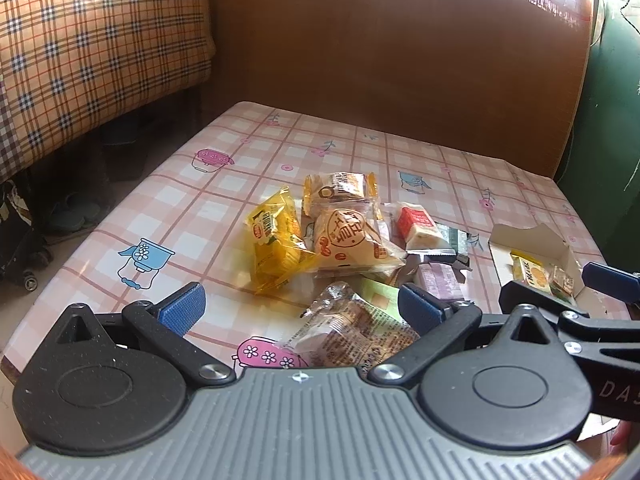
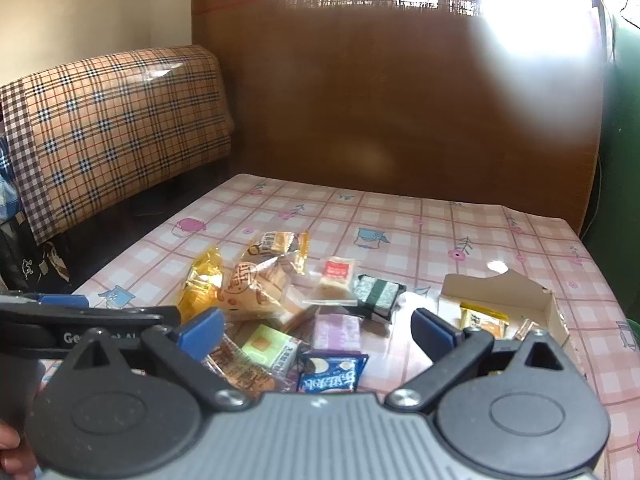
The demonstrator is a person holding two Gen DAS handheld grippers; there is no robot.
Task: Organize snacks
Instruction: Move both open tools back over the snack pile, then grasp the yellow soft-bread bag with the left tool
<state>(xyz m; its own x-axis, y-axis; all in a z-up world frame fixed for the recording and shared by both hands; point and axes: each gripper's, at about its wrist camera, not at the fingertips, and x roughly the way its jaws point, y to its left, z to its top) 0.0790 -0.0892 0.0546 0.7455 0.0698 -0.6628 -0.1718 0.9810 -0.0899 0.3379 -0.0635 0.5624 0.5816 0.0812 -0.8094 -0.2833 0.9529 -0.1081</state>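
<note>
While claws [image 1: 300,300] gape, crinkly wrappers [image 1: 340,236] heaped.

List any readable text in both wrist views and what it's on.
"DAS", cut off: right gripper arm, left wrist view.
"Ge... AI", partly hidden: left gripper arm, right wrist view.
"...MAK", partial: yellow packet in the cardboard box.
Other snack wrappers: Chinese print, too blurred to read.

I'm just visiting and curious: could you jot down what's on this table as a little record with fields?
Surface: table with pink checked cloth
Loose pile: wrapped snacks, among them a yellow packet, a blue packet and a green-striped packet
Container: open cardboard box, a few snacks inside, right of the pile
Left tool: open, empty, over the pile
Right tool: open, empty
</note>
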